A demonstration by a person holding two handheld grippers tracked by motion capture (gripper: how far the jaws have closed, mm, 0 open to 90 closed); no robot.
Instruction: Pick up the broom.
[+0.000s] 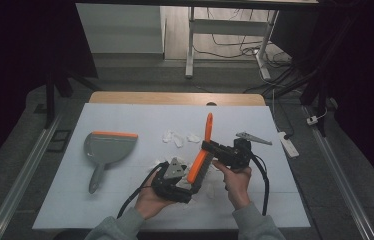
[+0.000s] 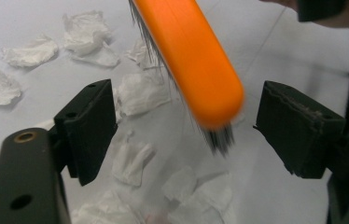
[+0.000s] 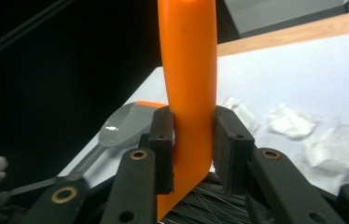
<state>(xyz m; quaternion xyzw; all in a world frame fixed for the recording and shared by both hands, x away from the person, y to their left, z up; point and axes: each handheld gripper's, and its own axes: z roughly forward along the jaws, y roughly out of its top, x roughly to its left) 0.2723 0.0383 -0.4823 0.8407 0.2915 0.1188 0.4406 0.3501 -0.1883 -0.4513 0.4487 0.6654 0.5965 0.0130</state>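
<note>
Right now I have the right gripper (image 3: 189, 144) clamped on the orange brush (image 1: 201, 159), held low over the near middle of the table (image 1: 275, 200); the left gripper (image 2: 186, 130) stands open beside the bristle end, gripping nothing. I judge the sweep is starting: next, drag the paper scraps (image 1: 177, 137) toward the 1 grey dustpan (image 1: 107, 150) at the left. I count 1 brush; the scraps are too scattered to count.

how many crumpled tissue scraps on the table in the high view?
About 5 countable: 3 in a row behind the brush, namely scraps and; one left of the left gripper at; one by the right hand. More are probably hidden under the hands and grippers.
</note>
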